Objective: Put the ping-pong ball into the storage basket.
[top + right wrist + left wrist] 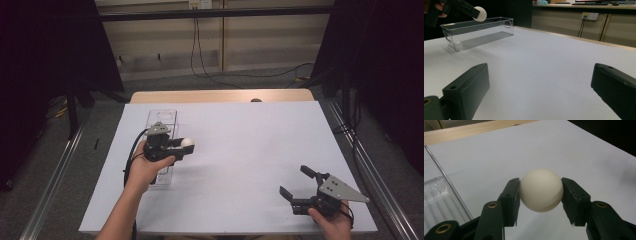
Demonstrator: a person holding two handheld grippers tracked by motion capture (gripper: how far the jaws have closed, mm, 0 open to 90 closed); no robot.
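Clamped between the two black jaws of the left gripper (184,145) is a white ball (188,143), pressed from both sides at its widest part, as the left gripper view shows close up (541,190). Ball and gripper hang above the white table sheet (240,150), just beside the long right wall of a clear plastic bin (161,119). That bin lies lengthwise away from the person on the left part of the sheet, and its ribbed floor shows at the left edge of the left gripper view (439,195). Seen from the right gripper view, the ball (480,13) sits higher than the bin's rim (477,21), near the bin's end. Nothing stands between the ball and the bin.

Beyond the sheet a strip of wooden tabletop (220,96) runs along the far edge, and cables (200,55) hang down the wall behind.

From the bottom left, the left hand (150,162) reaches forward, forearm angled up the sheet, gripper pointing to the right. Well apart, at the near right corner, the right gripper (296,183) rests low by the sheet, its jaws spread wide with nothing between them, pointing up and left.
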